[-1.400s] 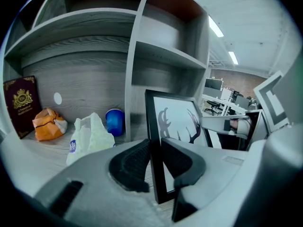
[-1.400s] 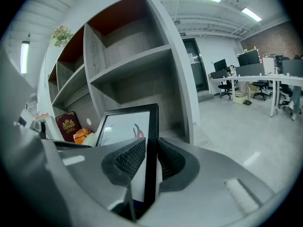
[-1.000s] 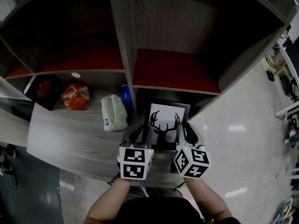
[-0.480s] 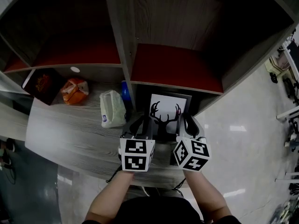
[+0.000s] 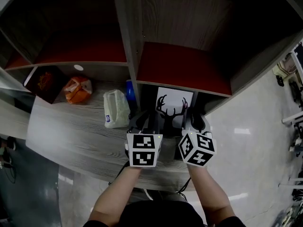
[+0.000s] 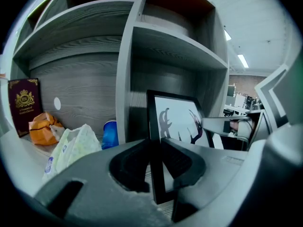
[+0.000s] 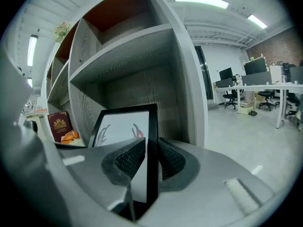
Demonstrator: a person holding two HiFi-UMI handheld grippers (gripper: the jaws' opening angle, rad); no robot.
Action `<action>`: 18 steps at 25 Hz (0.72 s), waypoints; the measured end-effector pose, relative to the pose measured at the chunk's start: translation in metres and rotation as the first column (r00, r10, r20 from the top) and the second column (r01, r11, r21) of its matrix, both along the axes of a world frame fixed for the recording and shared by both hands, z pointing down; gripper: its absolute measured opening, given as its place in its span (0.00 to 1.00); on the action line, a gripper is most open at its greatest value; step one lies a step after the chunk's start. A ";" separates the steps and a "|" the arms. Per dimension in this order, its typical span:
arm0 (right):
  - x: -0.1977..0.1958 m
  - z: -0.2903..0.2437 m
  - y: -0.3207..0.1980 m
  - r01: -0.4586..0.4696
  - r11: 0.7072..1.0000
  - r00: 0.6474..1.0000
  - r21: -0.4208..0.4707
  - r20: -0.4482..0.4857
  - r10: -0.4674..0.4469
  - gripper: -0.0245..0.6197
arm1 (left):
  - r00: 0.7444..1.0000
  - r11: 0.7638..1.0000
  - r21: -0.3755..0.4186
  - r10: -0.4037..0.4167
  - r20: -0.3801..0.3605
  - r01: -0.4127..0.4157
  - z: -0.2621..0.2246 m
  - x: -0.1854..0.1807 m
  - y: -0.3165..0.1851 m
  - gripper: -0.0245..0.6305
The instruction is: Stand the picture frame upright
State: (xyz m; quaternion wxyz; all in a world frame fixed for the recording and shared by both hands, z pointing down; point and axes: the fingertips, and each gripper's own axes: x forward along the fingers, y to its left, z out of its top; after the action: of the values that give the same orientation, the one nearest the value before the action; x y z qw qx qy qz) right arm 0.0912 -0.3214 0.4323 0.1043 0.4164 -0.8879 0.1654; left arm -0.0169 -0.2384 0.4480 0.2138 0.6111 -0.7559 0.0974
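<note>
Picture frame [image 5: 174, 106] (upright) gripped edgewise between left gripper [image 5: 146, 121], right gripper [image 5: 194, 121].

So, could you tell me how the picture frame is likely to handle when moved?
Probably stiff: the picture frame looks flat though the left tongs and right tongs pinch only its side edges. Thin-edged, it may tip easily when stood. Its smooth black rim could slip.

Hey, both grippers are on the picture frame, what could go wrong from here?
Both the left gripper and right gripper pinch only the thin side edges of the black-framed antler picture; it could twist or slip.
It stands beneath the red-topped wooden shelf; lifting might knock its top.
Released unsupported, it may topple.
</note>
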 end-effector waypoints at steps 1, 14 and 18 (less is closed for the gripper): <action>-0.001 0.000 -0.002 -0.003 1.000 1.000 0.002 0.002 0.003 0.15 | 1.000 1.000 0.005 -0.003 0.001 0.003 -0.001 -0.001 -0.002 0.14; -0.012 -0.003 -0.024 -0.049 0.998 0.999 0.035 0.010 0.048 0.15 | 0.998 0.997 0.045 -0.066 -0.003 0.066 0.000 -0.013 -0.024 0.13; -0.017 -0.006 -0.032 -0.055 0.996 0.998 0.066 -0.001 0.055 0.15 | 0.996 0.995 0.052 -0.085 -0.003 0.085 0.000 -0.015 -0.029 0.13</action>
State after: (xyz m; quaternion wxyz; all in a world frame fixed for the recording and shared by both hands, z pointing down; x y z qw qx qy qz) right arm 0.0747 -0.3530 0.4262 0.0871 0.4441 -0.8809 0.1385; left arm -0.0322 -0.2677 0.4481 0.2020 0.5837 -0.7835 0.0681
